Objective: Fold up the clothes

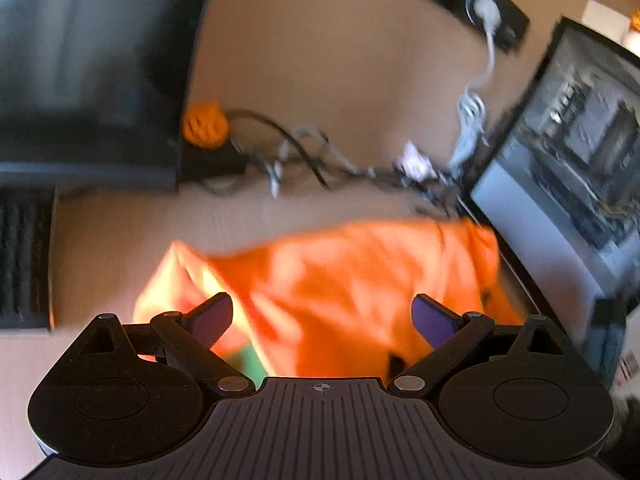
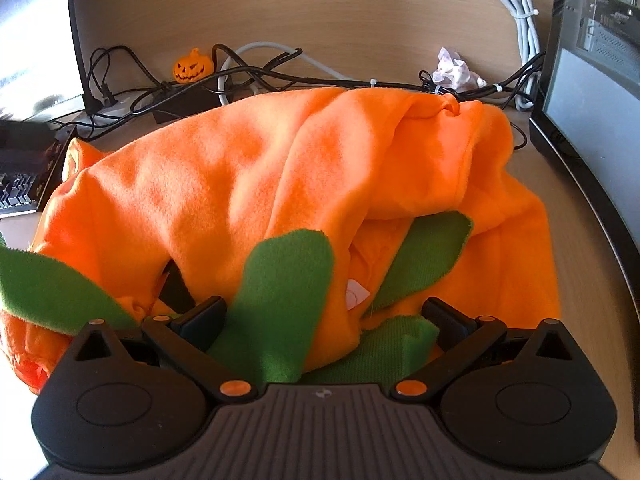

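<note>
wooden desk [image 2: 624, 320], orange garment [image 2: 240, 168], cables [image 2: 248, 76]

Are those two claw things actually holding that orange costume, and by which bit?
Neither holds it. Both the left gripper and right gripper have jaws spread wide over the orange costume, gripping nothing.

A small orange pumpkin toy [image 2: 193, 66] sits by a mess of black wires [image 2: 256, 76] at the back of the tabletop [image 2: 592, 280]. A crumpled paper [image 2: 456, 69] lies near a white cord [image 2: 516, 4].
</note>
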The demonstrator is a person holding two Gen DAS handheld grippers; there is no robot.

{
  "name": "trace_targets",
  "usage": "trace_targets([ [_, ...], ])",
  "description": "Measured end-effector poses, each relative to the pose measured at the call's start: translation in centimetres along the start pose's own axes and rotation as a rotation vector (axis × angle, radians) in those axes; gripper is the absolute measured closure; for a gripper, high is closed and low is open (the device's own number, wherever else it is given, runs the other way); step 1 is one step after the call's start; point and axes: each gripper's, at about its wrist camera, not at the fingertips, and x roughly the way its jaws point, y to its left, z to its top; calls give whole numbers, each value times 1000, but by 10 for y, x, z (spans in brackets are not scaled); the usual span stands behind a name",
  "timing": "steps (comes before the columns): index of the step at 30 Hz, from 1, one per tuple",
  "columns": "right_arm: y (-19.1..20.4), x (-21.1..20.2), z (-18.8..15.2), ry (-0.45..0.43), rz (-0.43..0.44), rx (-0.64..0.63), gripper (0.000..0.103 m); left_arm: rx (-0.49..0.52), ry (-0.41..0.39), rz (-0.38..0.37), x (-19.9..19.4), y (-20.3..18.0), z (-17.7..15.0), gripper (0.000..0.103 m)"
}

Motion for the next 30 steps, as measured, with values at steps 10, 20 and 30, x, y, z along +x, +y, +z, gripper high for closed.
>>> trace_targets([
  [10, -16, -51, 40, -181, -34, 20, 0, 2, 103, 86, 54, 8, -10, 4],
  [20, -61, 57, 86, 14, 45, 233, 0, -32, 151, 128, 60, 13, -23, 4],
  [30, -66, 60, 80, -12, 72, 188, 0, -28, 157, 139, 54, 8, -25, 4],
])
